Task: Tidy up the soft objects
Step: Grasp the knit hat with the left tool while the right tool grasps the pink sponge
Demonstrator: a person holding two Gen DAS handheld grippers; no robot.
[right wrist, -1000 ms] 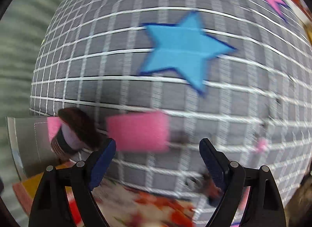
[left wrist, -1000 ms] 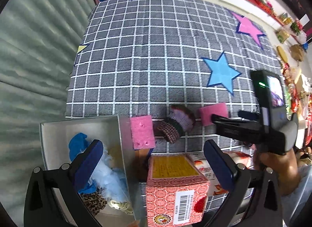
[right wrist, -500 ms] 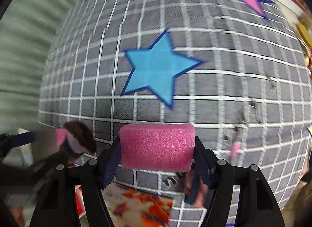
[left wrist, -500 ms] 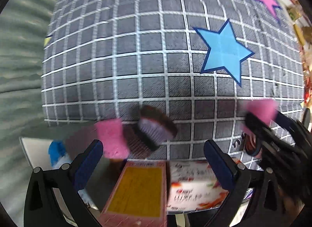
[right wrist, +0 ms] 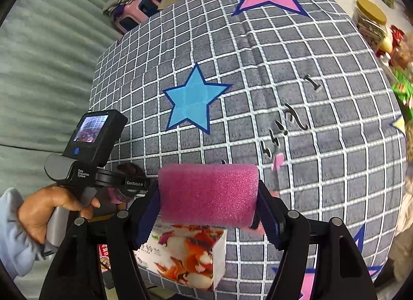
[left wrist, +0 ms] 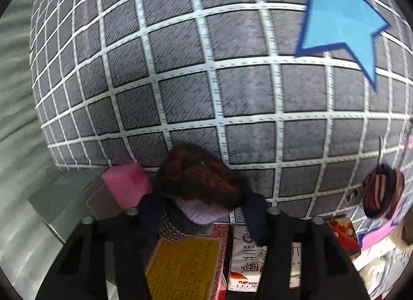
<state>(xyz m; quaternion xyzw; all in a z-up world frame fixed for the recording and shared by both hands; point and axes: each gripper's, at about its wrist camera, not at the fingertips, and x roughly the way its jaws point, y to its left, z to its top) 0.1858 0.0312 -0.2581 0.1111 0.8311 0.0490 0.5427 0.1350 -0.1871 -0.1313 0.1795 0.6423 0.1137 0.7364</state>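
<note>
My left gripper (left wrist: pixel 204 212) is shut on a knitted cupcake toy (left wrist: pixel 198 184) with a dark brown-red top and lilac band, at the near edge of the checked cloth. A pink foam block (left wrist: pixel 126 186) leans on the grey bin wall (left wrist: pixel 77 209) just left of it. My right gripper (right wrist: pixel 209 207) is shut on a second pink foam block (right wrist: pixel 209 194) and holds it above the cloth. The left gripper and its handle (right wrist: pixel 85 150) show in the right wrist view, low on the left.
A red and yellow box (left wrist: pixel 185 266) and a printed carton (left wrist: pixel 245 266) lie under the left gripper; the carton (right wrist: pixel 185 253) also shows under the right gripper. A dark striped ring (left wrist: pixel 382 191) lies at the right. A blue star (right wrist: pixel 193 101) marks the cloth.
My left gripper has dropped forward and closed on the cupcake toy. My right gripper has lifted the pink foam block up and away from the cloth.
</note>
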